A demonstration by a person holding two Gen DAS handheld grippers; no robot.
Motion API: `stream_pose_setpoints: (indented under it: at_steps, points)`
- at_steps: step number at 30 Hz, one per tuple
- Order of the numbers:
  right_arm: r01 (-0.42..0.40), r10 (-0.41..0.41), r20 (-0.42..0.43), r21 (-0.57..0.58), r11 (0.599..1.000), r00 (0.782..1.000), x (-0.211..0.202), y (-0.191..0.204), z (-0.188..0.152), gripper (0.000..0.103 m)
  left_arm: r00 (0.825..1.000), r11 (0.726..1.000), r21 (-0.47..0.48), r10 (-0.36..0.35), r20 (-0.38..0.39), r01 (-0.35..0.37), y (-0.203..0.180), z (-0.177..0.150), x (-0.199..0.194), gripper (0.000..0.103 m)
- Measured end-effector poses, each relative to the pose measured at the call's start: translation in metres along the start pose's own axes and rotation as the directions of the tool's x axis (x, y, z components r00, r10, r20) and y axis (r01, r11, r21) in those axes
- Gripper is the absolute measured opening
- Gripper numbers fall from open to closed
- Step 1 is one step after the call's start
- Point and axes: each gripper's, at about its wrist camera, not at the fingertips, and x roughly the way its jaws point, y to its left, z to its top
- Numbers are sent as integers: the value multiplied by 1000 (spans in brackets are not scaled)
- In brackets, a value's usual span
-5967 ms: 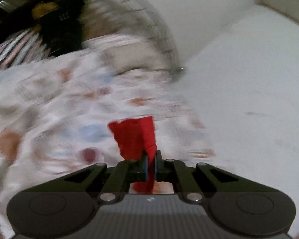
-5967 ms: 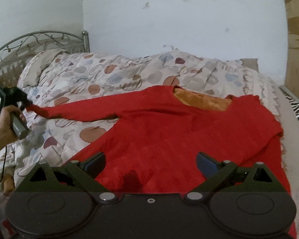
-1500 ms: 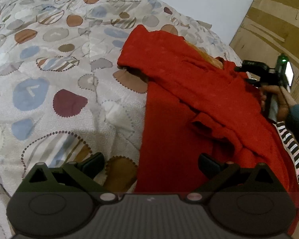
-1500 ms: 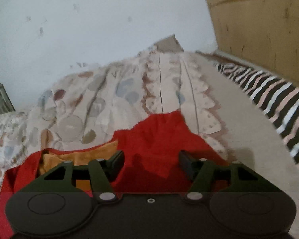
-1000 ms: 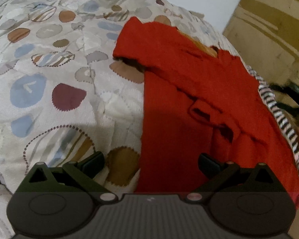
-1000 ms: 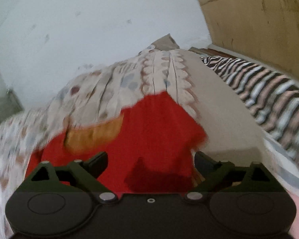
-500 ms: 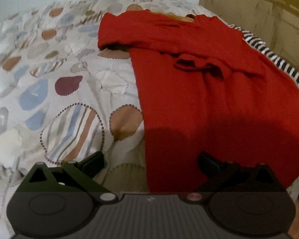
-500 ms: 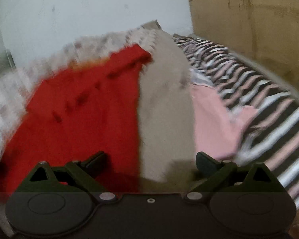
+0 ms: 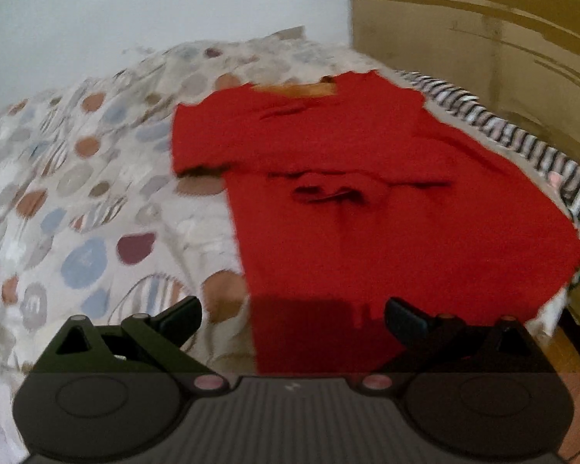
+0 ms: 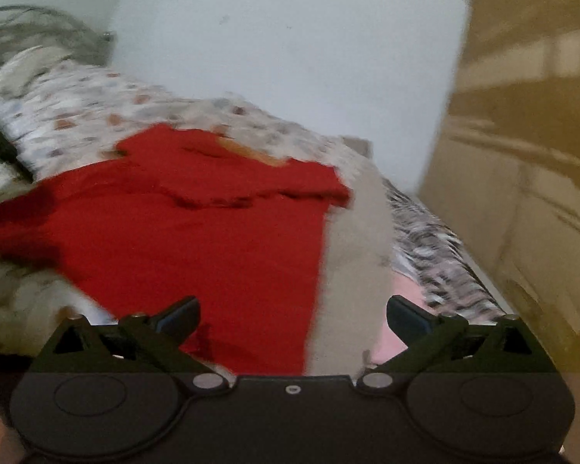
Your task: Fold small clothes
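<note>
A red long-sleeved top (image 9: 367,208) lies flat on the bed, both sleeves folded across its chest, its orange inner collar (image 9: 294,89) at the far end. It also shows in the right wrist view (image 10: 197,232). My left gripper (image 9: 292,315) is open and empty, just above the top's near hem at its left corner. My right gripper (image 10: 292,315) is open and empty, above the hem near the top's right edge.
A spotted quilt (image 9: 81,201) covers the bed to the left. A beige strip of bedding (image 10: 352,255), a pink cloth (image 10: 398,309) and a striped sheet (image 9: 522,143) lie to the right. A wooden panel (image 10: 522,154) stands at the right, a white wall behind.
Both grippers have let go of the sleeves, drawn back from the collar end to the hem end of the top, and stayed open. Both views are blurred by motion.
</note>
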Motion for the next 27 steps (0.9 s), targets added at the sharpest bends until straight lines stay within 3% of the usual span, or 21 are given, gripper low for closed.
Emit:
stream_pose_setpoints:
  at_steps: [3,5,10,15,18,23,27]
  points:
    - [47,-47,-1,-158,986,999,5,31,-8,102,1000,998,57,-5,10,5,-11,2,-4,103]
    - [102,-105,-2,-199,975,995,9,45,-14,102,1000,996,89,-3,25,1,-17,3,-6,103]
    - [211,-208,39,-228,951,977,14,65,-29,102,999,992,129,-8,33,4,-29,3,-7,103]
    - [342,-318,132,-253,905,939,26,86,-31,102,998,988,147,-56,28,51,-37,-1,-6,103]
    - [372,-336,177,-235,898,925,35,96,-27,101,995,982,166,-94,31,88,-43,-6,-8,103]
    - [319,-260,233,-265,910,937,36,104,-34,79,976,938,287,-215,34,197,-61,-27,-16,103]
    - [215,-162,209,-264,940,964,36,93,-29,42,973,882,435,-225,45,183,-89,-46,-18,103]
